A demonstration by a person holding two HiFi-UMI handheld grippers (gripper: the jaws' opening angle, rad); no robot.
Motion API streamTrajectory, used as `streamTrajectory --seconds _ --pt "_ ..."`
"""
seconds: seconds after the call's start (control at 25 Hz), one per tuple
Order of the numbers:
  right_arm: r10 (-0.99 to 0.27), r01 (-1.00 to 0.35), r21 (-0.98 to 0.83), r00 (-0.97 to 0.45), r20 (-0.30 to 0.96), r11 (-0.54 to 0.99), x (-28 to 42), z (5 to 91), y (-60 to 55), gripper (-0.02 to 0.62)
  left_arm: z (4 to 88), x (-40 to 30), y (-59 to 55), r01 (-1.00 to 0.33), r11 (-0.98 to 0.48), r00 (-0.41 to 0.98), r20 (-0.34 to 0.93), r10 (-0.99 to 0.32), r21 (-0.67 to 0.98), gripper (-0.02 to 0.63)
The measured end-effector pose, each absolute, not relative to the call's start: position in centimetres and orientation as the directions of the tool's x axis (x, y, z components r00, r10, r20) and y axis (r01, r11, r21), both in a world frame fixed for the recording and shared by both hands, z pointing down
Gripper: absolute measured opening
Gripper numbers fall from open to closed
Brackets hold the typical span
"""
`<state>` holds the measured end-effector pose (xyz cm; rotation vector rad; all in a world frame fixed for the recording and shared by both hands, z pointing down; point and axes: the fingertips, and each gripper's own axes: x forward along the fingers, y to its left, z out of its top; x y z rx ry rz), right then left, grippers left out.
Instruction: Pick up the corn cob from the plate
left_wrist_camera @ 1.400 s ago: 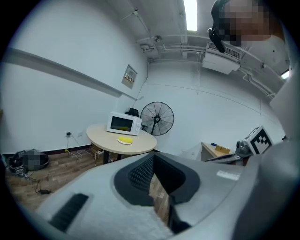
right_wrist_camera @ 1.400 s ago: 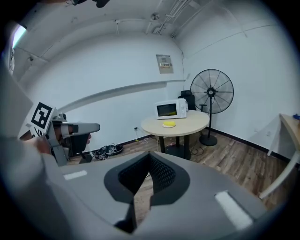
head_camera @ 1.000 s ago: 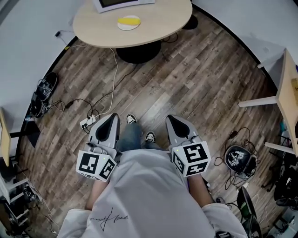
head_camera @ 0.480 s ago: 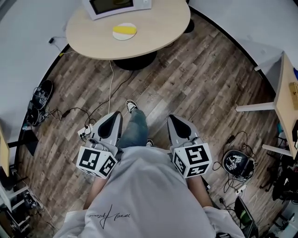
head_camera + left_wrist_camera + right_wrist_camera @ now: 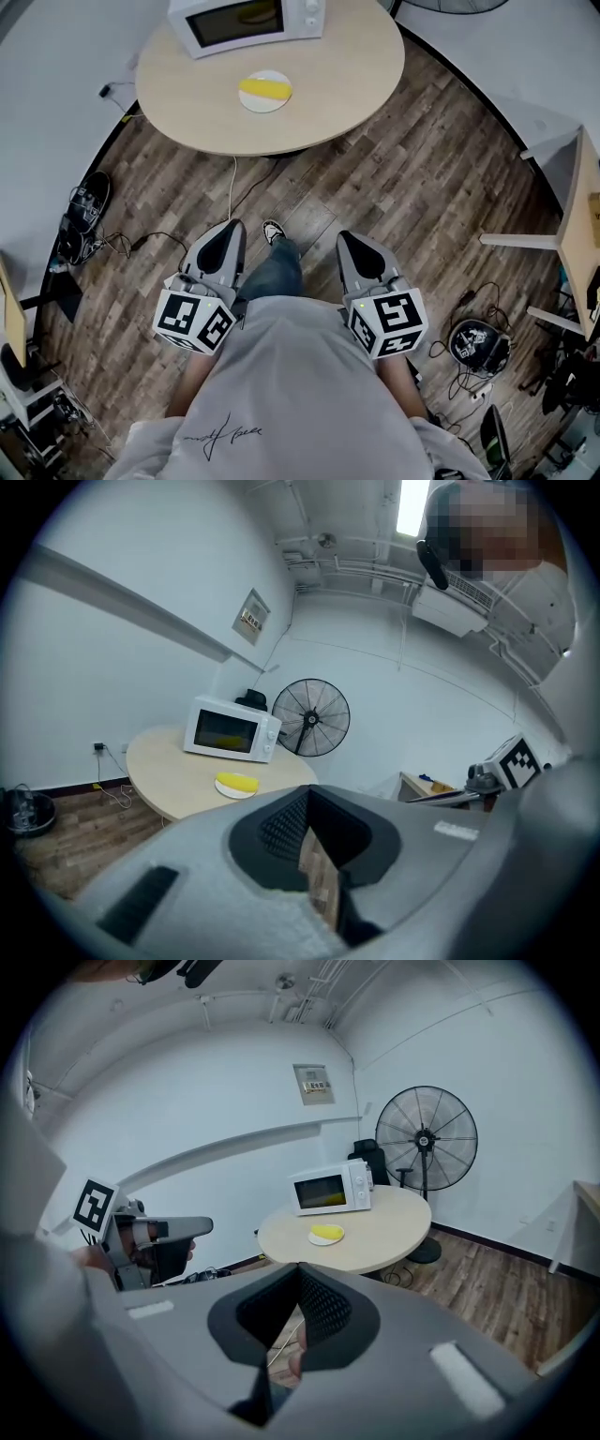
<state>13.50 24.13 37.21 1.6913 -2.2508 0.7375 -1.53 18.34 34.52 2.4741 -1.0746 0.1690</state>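
We stand on the wooden floor [image 5: 394, 178], well apart from the round worktop [image 5: 347, 80], so the task's thing is out of reach from here. We hold the left gripper [image 5: 230, 232] and the right gripper [image 5: 347, 242] low and close to the body, side by side. Both point toward the worktop and a little downward. We judge this to be a posture for carrying the tools, not for grasping.

Both pairs of jaws are closed together with nothing between them. In each gripper view the dark pads meet, and only a thin strip of floor shows behind them. This is sensible, because there is nothing to take at this distance.

The corn cob [image 5: 265, 89] lies flat across the white plate [image 5: 265, 108], which sits on the worktop just in front of the microwave [image 5: 248, 21]. Nothing touches it. The worktop between the plate and its near edge is bare, so we can come at it from that side.

In our judgement we must first get near, then open one pair of jaws wide enough for the cob and close across its thickness. The cob is round, so it may roll on the plate.
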Motion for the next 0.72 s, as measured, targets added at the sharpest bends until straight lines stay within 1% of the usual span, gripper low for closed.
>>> streamTrajectory --seconds 0.36,0.72 --pt "-0.829 -0.937 -0.269 -0.328 0.453 0.224 12.1 36.8 14.6 0.013 34.7 -2.3 9.9 -0.714 -0.610 0.698 0.296 -0.651 0.342 0.006" --pt "-0.832 -0.936 -0.255 -0.337 0.442 0.243 10.7 35.6 7.8 0.013 33.4 -3.4 3.7 -0.712 -0.623 0.701 0.274 -0.658 0.325 0.006"
